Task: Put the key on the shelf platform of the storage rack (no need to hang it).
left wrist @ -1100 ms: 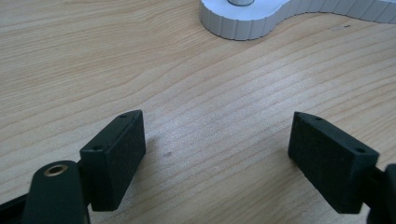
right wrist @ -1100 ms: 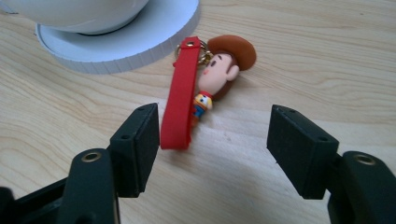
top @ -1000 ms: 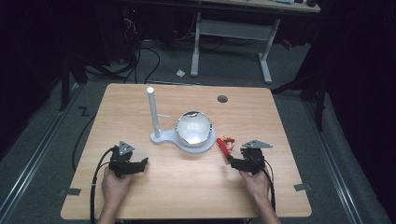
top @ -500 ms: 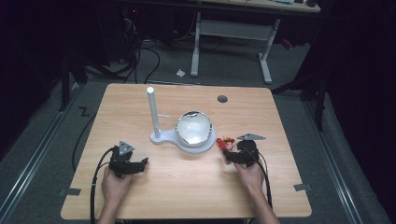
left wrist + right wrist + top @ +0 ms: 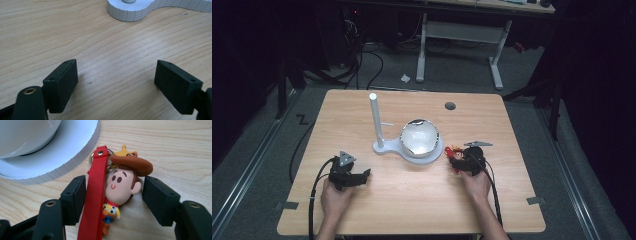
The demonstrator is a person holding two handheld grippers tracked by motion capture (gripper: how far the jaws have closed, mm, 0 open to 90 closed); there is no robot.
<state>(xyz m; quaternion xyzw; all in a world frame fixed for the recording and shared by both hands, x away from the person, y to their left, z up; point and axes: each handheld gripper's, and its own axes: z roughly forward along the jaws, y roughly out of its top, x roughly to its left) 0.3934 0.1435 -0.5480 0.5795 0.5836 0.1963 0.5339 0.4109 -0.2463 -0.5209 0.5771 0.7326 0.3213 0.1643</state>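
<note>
Closing on the cowboy keychain (image 5: 117, 195), the right gripper (image 5: 113, 195) had just been narrowing its jaws, with the figure and its red strap (image 5: 93, 202) between the pads; the left pad seemed at the strap, the right pad stood just short of the head, so no firm grip yet. Judged early: reach done, pinch, lift and placing all left. Lay flat on the desk (image 5: 175, 150), straight ahead between the jaws and just beside the white stand base (image 5: 75, 152). Looked soft and rubbery, rounded head, brown hat, small gold star charm (image 5: 124, 149) and metal ring at the far end. Ribbed plastic rim on the base, glossy white bowl (image 5: 419, 137) upon it, upright post (image 5: 375, 120) beside. Left gripper (image 5: 116, 80) rested wide, nothing between its jaws, pale wood grain beneath.
</note>
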